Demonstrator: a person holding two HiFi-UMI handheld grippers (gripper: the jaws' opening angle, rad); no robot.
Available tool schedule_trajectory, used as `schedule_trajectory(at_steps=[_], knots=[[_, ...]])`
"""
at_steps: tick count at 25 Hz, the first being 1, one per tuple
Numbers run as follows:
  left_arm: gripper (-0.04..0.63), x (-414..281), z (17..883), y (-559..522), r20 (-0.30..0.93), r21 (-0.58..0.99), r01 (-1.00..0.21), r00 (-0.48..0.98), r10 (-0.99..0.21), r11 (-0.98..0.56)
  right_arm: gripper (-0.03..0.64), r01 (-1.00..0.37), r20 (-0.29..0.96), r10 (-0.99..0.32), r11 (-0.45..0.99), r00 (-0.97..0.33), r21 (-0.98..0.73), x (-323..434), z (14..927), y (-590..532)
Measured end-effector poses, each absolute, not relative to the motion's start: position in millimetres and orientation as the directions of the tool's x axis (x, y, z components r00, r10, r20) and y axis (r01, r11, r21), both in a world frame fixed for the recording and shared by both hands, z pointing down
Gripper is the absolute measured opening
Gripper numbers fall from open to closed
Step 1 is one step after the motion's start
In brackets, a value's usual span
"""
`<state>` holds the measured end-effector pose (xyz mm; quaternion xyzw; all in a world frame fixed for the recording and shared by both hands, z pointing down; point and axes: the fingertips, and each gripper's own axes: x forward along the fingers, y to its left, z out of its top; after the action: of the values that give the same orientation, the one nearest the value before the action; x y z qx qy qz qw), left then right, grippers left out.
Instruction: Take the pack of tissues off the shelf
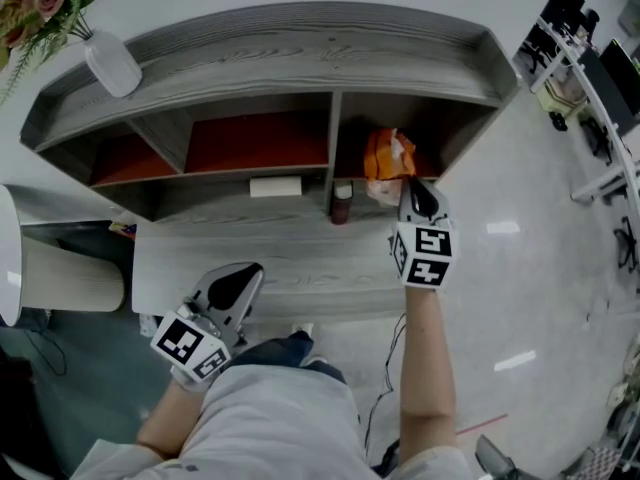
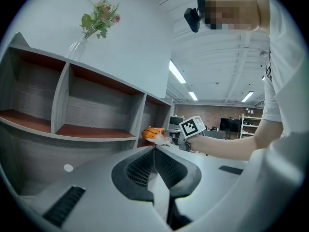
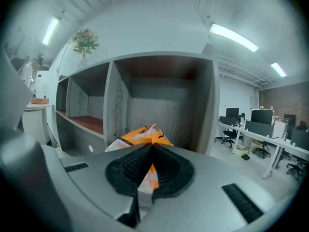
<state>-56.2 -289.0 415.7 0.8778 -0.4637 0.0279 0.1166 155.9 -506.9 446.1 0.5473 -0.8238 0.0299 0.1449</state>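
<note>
The pack of tissues (image 1: pixel 385 156), orange and white in a crinkled wrapper, sits at the front of the right compartment of the grey wooden shelf (image 1: pixel 300 48). My right gripper (image 1: pixel 410 190) reaches into that compartment and is shut on the pack's near end. In the right gripper view the wrapper (image 3: pixel 145 135) is pinched between the dark ribbed pads of the right gripper (image 3: pixel 152 148). My left gripper (image 1: pixel 240 286) hangs low in front of the shelf, shut and empty. The left gripper view shows the left gripper (image 2: pixel 154 151) closed, and beyond it the pack (image 2: pixel 153 134) and the right gripper's marker cube (image 2: pixel 192 126).
A white box (image 1: pixel 275 186) and a small dark bottle (image 1: pixel 342 203) stand on the lower shelf board. A white vase of flowers (image 1: pixel 112 63) stands on the shelf top at left. A white round surface (image 1: pixel 8 258) lies at far left, and office desks (image 1: pixel 590 78) at right.
</note>
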Motion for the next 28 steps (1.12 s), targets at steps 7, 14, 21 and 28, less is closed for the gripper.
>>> schedule_trajectory(at_steps=[7, 14, 21, 28], knots=[[0.021, -48.3, 408.2, -263.6, 0.131, 0.183, -0.809, 0.583, -0.802, -0.558, 0.018, -0.902, 0.230, -0.893, 0.418, -0.386, 0.109, 151.7, 419.6, -455.8], [0.021, -34.3, 401.4, -238.7, 0.109, 0.184, -0.791, 0.607, -0.787, -0.584, 0.018, -0.901, 0.191, -0.896, 0.423, -0.401, 0.092, 158.5, 396.4, -391.1], [0.021, -15.6, 394.0, -219.0, 0.086, 0.180, -0.764, 0.639, -0.764, -0.619, 0.018, -0.912, 0.158, -0.905, 0.408, -0.396, 0.048, 179.2, 383.0, -323.5], [0.021, 10.2, 389.4, -199.9, 0.075, 0.177, -0.723, 0.686, -0.723, -0.668, 0.018, -0.921, 0.089, -0.918, 0.389, -0.386, 0.020, 198.0, 361.3, -253.7]])
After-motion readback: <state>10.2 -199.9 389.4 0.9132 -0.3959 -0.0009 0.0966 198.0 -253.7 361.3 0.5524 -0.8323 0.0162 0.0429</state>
